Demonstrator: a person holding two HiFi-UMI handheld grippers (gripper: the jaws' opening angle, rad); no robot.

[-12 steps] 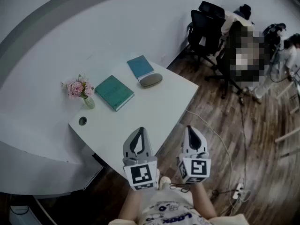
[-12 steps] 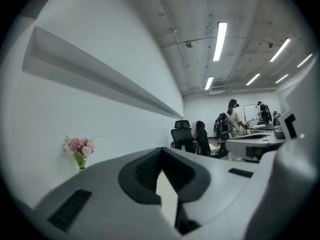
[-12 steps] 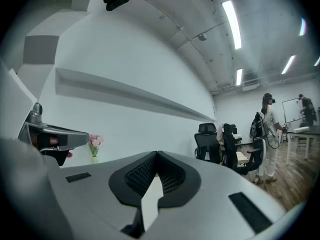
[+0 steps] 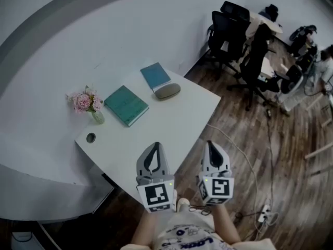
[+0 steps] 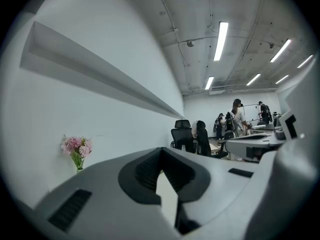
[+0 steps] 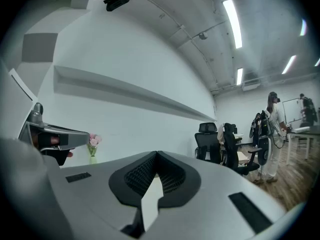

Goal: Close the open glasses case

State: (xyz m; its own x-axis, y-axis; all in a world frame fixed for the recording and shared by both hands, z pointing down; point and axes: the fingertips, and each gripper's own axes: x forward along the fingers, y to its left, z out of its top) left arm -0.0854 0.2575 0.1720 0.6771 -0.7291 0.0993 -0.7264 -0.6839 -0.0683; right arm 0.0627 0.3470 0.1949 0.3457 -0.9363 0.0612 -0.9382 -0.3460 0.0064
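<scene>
A grey oval glasses case [image 4: 167,90] lies near the far edge of the white table [image 4: 182,119], touching the corner of a blue book [image 4: 155,75]. From this height I cannot tell how its lid stands. Both grippers hover level at the table's near edge, well short of the case. My left gripper [image 4: 154,146] is shut with nothing between its jaws, and so is my right gripper [image 4: 214,143]. In the left gripper view [image 5: 161,152] and the right gripper view [image 6: 156,154] the jaws meet, and the case is hidden behind them.
A teal book [image 4: 126,104], a small vase of pink flowers [image 4: 87,104] and a cable hole [image 4: 91,137] share the table. Black office chairs [image 4: 229,30] stand beyond its far right corner. A white cable and a power strip [image 4: 265,211] lie on the wooden floor at right.
</scene>
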